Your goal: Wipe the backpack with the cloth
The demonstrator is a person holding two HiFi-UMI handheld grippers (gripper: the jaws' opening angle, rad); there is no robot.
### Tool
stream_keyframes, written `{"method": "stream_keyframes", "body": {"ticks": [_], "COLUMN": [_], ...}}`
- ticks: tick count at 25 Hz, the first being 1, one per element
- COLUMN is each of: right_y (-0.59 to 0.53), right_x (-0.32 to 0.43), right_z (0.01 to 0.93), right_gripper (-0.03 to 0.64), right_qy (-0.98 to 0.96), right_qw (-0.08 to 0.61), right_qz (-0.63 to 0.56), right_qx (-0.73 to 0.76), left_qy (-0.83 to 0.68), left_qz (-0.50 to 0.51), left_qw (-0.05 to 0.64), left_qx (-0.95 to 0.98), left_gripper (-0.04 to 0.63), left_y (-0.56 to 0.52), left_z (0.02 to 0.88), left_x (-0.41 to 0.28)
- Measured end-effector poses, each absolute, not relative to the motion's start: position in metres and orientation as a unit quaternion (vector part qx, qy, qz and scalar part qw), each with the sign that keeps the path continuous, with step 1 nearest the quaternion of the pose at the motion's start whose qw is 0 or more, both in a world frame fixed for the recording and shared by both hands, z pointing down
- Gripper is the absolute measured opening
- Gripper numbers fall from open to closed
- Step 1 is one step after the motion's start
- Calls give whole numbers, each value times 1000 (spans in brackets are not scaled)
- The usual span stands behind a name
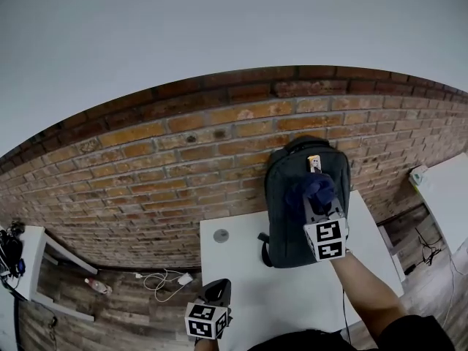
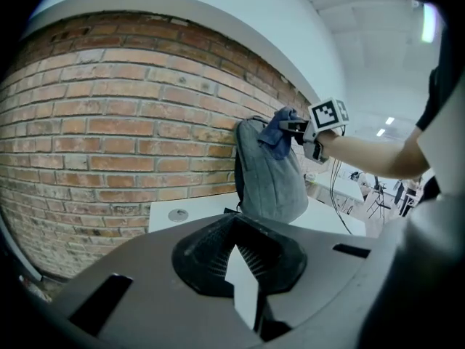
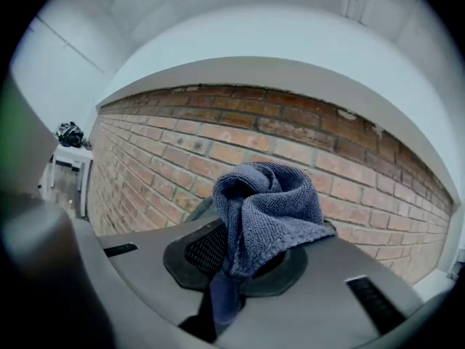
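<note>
**Cloth on the upper front of the backpack, wipe under way**

A brick wall [image 1: 183, 152] runs behind a white desk [image 1: 248, 291]. The dark grey backpack [image 1: 289, 218] stands upright at the desk's far edge, its back against the wall, somewhat right of the middle.

The right gripper [image 1: 319, 205] reaches across the desk to the bag. Its jaws are clamped on a bunched blue cloth [image 3: 265, 209], which bulges out past the tips. In the left gripper view the cloth looks pressed to the bag's upper front, just under the top. The left gripper [image 1: 217, 291] hangs at the desk's near edge, toward the left corner and well apart from the bag. Its jaws are drawn together with nothing between them.

A small light tag [image 1: 314, 163] sits near the top of the bag, just above the cloth. A round grey disc [image 1: 221, 235] is set into the desk toward its far left corner.

This looks like the wiping step itself, at the top of the front panel with most of the panel below not yet covered. The next move probably calls for drawing the cloth down the front with steady pressure toward the wall, so the soft bag does not slide or fold. The idle left gripper could steady it.
</note>
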State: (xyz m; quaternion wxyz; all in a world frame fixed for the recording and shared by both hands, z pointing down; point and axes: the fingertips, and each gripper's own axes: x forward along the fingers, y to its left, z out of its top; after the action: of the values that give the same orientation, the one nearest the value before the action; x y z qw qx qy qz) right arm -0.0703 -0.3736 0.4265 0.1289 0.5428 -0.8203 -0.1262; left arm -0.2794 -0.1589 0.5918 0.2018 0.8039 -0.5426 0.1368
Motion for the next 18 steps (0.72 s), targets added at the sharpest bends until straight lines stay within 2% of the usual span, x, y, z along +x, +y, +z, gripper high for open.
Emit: {"method": "stream_keyframes", "body": {"ticks": [9, 18], "right_y": [-326, -277], "right_x": [22, 50], "right_z": [449, 507], "right_gripper": [48, 48], "right_qy": [-790, -802], "right_qw": [114, 127], "right_qz": [-77, -28], "right_qx": [597, 583], "left_qy": [-512, -505], "left_qz": [139, 140], "left_qw": [186, 184], "left_qx": [827, 831], "left_gripper": [-18, -18], "left_y": [-177, -177], "left_z": [581, 580], "left_x": [-261, -249]}}
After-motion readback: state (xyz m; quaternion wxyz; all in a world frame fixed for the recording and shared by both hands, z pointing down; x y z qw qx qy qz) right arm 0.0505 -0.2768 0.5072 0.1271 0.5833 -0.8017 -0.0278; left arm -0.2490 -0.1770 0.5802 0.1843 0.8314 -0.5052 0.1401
